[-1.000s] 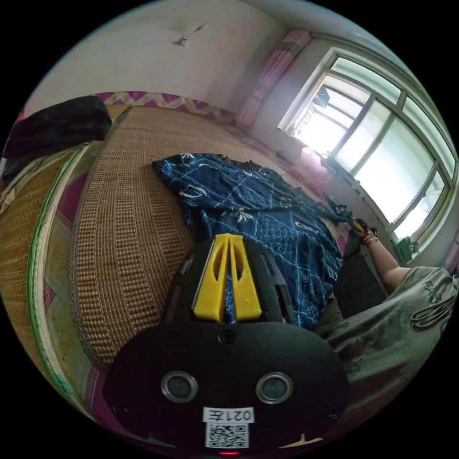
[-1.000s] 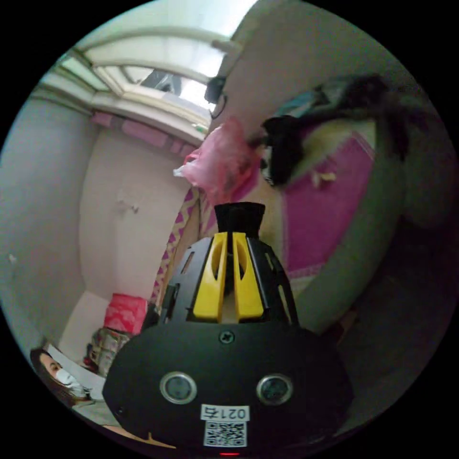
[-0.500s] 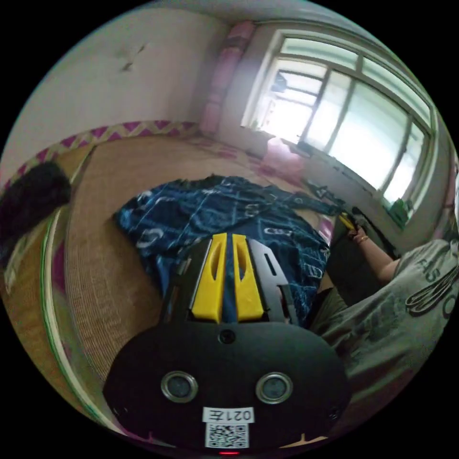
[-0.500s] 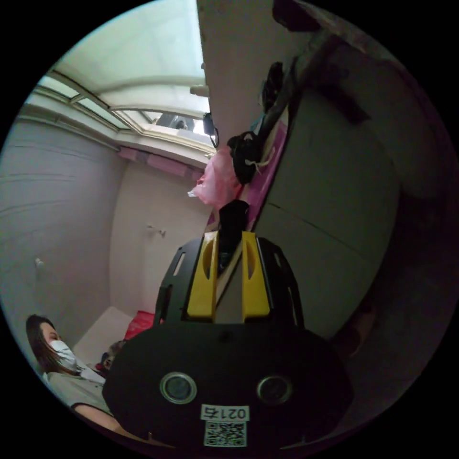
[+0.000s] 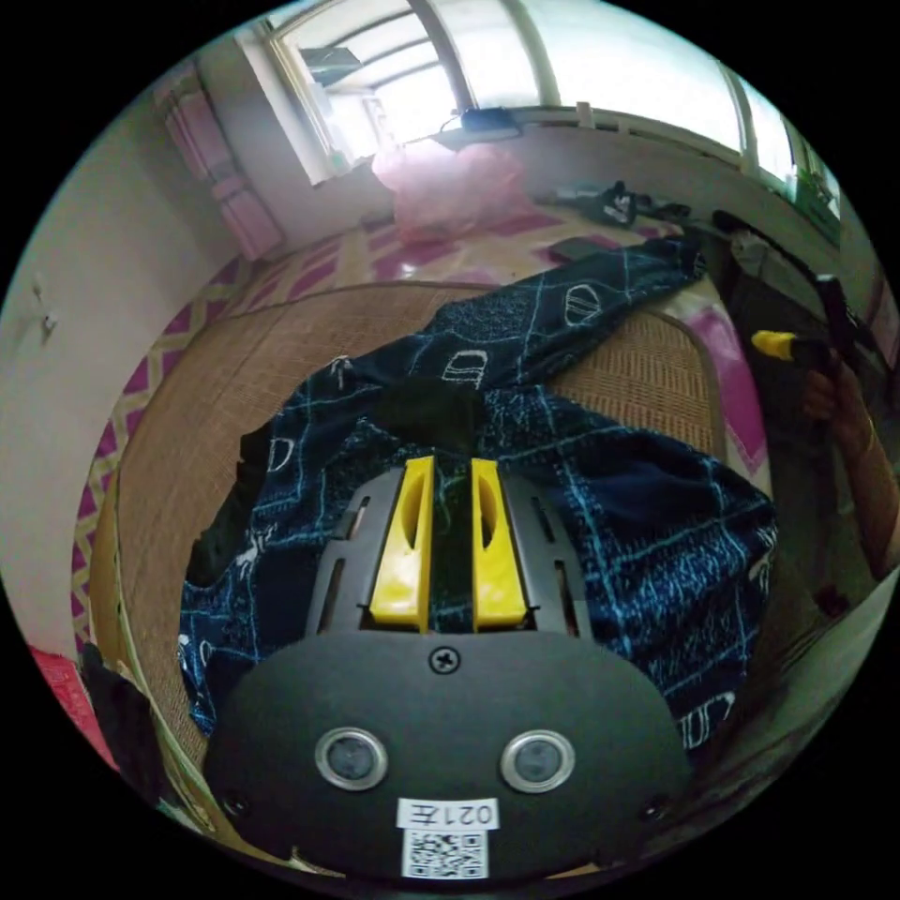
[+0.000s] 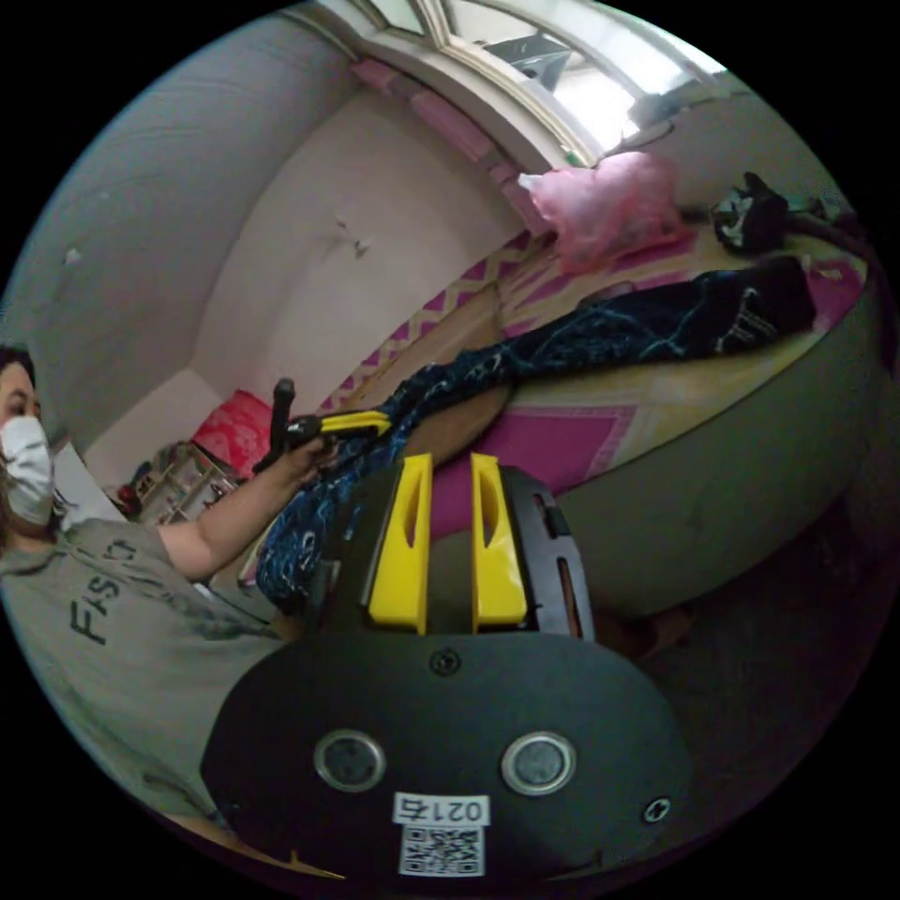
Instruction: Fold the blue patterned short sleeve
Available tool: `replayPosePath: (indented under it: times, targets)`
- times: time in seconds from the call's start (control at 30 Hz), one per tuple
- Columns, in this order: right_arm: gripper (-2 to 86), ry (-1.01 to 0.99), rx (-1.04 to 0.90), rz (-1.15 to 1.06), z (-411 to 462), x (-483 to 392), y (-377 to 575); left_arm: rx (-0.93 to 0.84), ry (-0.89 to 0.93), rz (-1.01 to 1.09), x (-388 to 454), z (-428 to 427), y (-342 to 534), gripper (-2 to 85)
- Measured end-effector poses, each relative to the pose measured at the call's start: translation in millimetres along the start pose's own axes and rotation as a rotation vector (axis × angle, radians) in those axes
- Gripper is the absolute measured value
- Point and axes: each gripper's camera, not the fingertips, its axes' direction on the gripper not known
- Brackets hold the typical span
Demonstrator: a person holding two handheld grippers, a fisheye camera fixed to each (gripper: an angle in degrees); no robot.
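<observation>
Bedding first: the woven mat [image 5: 234,394] gives a flat surface, so the blue patterned short sleeve [image 5: 600,525] lies spread there, rumpled, ready for squaring. The left gripper [image 5: 450,464] hovers over it, jaws narrowly apart, empty; earlier they pinched cloth. The right gripper [image 6: 441,459] hangs beside the bed, jaws likewise parted, having let go.

So the bed [image 5: 647,361] has a woven straw mat on top, pink patterned sheet [image 5: 422,258] poking out around it. The blue patterned shirt [image 5: 562,441] is sprawled across the mat, a pink bag [image 5: 450,183] and some dark clothes [image 5: 614,202] sit by the window side.
</observation>
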Motion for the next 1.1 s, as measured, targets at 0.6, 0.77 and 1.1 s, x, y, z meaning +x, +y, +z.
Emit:
replayPosePath:
  times: [0.6,0.77,1.1]
  targets:
    - [4.9,-0.137,-0.022,-0.061,47,-89,27,0.692,-0.126,-0.943,-281,-377,550,-0.9]
    - [5.0,-0.191,-0.053,-0.075,79,-115,26,0.630,-0.275,-1.301,-318,-407,777,-0.9]
    - [5.3,-0.261,-0.165,-0.125,146,-172,23,0.817,0.001,-1.701,-325,-396,1072,-0.6]
